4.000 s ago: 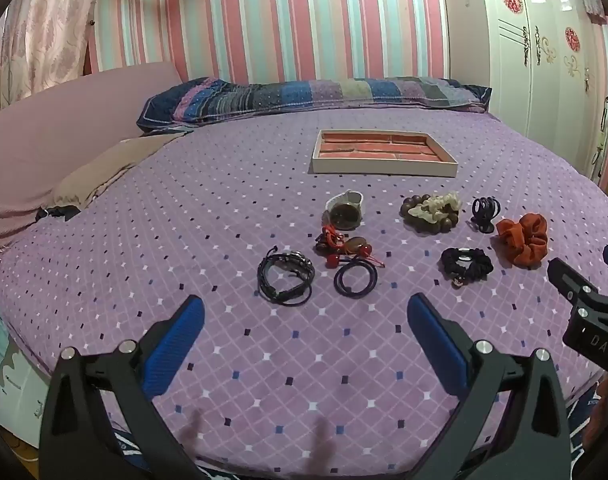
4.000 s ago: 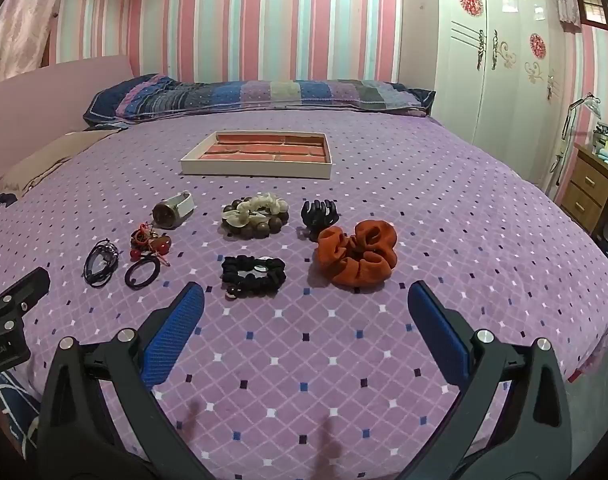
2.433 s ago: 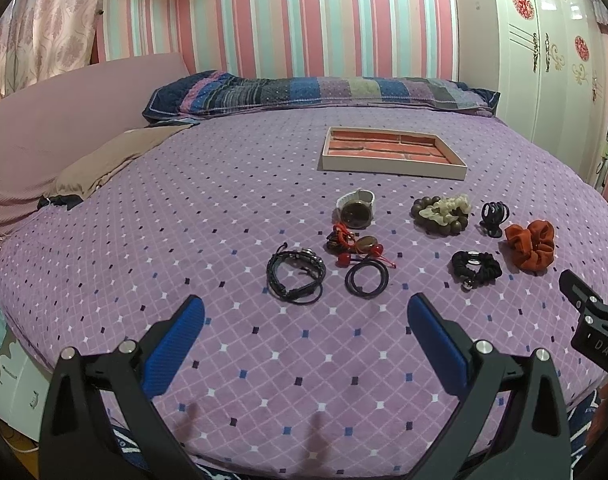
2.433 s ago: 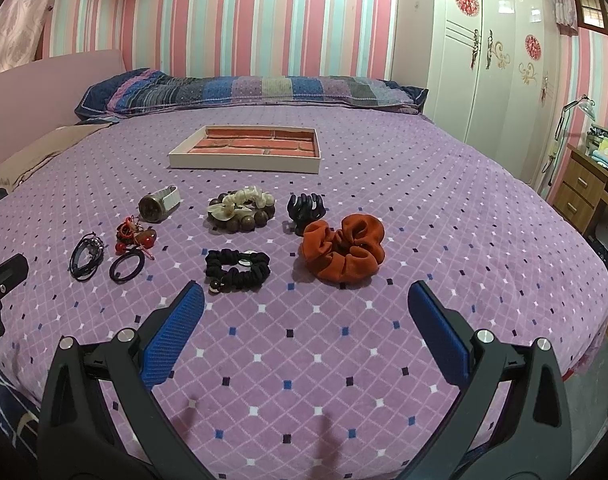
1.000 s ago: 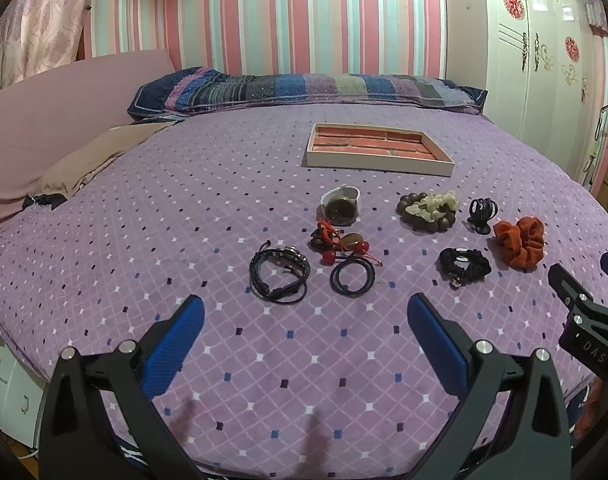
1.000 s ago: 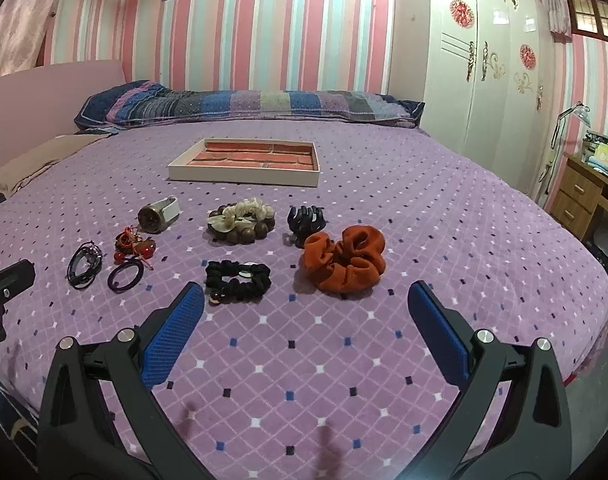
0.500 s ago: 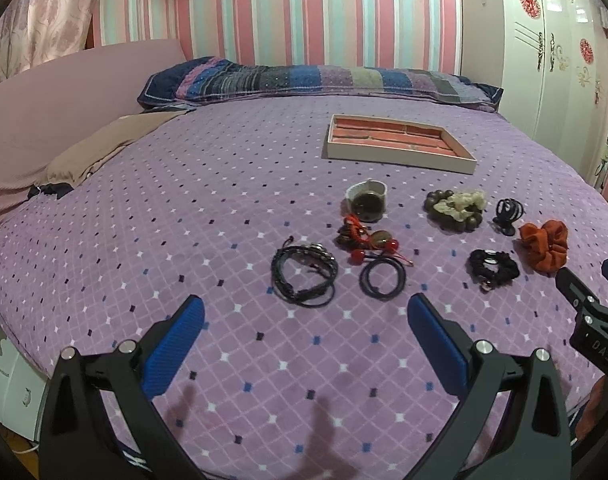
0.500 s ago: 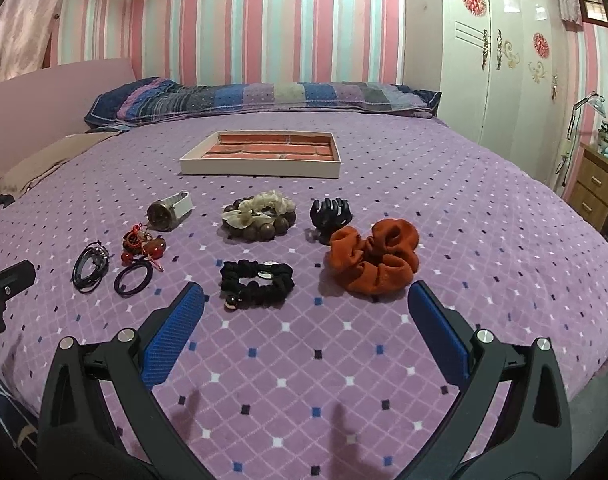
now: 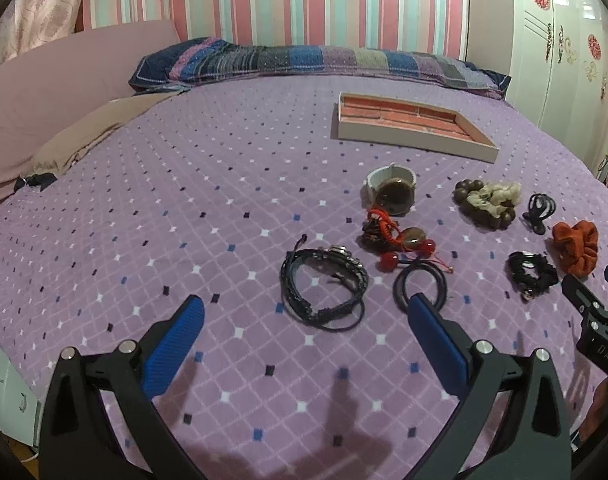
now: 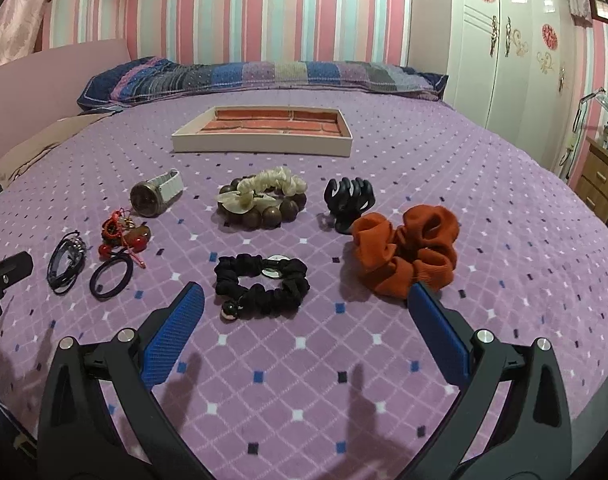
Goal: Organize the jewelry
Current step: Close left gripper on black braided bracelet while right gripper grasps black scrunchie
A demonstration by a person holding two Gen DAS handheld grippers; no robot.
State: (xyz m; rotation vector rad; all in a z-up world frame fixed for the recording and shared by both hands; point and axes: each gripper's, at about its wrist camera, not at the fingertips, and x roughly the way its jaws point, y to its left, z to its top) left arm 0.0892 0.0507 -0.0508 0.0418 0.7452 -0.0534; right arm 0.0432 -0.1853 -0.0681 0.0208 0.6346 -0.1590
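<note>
Above the purple bedspread (image 9: 184,200), the left gripper (image 9: 304,320) hovers spread wide and empty over the black cord bracelet (image 9: 323,284), while the right gripper (image 10: 305,312), equally splayed and empty, hovers over the black scrunchie (image 10: 260,284), the tray (image 10: 264,142) lying well beyond.

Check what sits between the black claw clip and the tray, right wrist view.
Nothing: in the right wrist view only bare purple bedspread runs from the black claw clip up to the tray. The cream scrunchie lies off to the left.

Both grippers hovering, jaws spread wide.
Left gripper (image 9: 304,322) and right gripper (image 10: 304,318) are holding nothing, side by side.
</note>
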